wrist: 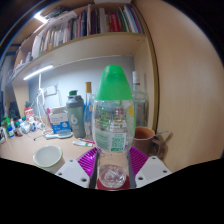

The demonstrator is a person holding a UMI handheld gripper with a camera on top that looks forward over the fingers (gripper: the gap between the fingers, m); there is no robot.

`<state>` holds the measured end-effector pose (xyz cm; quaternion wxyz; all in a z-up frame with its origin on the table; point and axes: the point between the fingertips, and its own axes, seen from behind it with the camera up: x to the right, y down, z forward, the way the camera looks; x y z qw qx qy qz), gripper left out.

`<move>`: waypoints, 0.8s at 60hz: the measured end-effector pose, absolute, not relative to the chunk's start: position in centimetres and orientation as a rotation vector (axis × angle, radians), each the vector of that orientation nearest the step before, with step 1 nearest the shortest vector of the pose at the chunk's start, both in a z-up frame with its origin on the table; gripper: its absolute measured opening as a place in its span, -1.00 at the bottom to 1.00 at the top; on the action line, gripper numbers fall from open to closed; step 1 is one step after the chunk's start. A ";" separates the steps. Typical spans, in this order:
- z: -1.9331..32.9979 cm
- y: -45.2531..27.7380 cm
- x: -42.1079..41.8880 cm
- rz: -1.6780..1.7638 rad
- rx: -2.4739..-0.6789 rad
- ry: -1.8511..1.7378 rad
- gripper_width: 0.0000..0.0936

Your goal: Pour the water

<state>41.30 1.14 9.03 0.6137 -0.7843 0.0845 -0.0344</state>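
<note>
One green-capped bottle (113,125) (part full) in gripper (112,172), white bowl (47,156) nearby

A: What is concealed around the bottle (113,125)?

B: The mug (146,141) at its 3 o'clock is partly covered by it. The gripper (112,172) fingers are cut off at 6 o'clock, and the pads (88,160) are largely hidden behind the glass (112,172).

A: And farther back?

B: The label print cannot be read. The book (75,25) spines at 11 o'clock are too small, and the bench (20,150) clutter at 9 o'clock is blurred.
</note>
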 end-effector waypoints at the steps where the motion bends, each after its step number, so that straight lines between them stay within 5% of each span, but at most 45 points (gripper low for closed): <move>1: 8.7 1.1 41.3 -0.078 -1.812 0.188 -0.02; 8: 5.3 0.7 41.2 -0.147 -1.873 0.089 0.06; 22: 5.8 1.0 41.4 -0.095 -1.807 0.098 0.06; 29: 5.4 0.6 41.4 -0.117 -1.858 0.069 0.27; 35: 4.4 -0.9 41.8 -0.108 -1.942 0.116 0.83; 48: 7.4 -7.8 41.5 -0.111 -2.020 0.267 0.79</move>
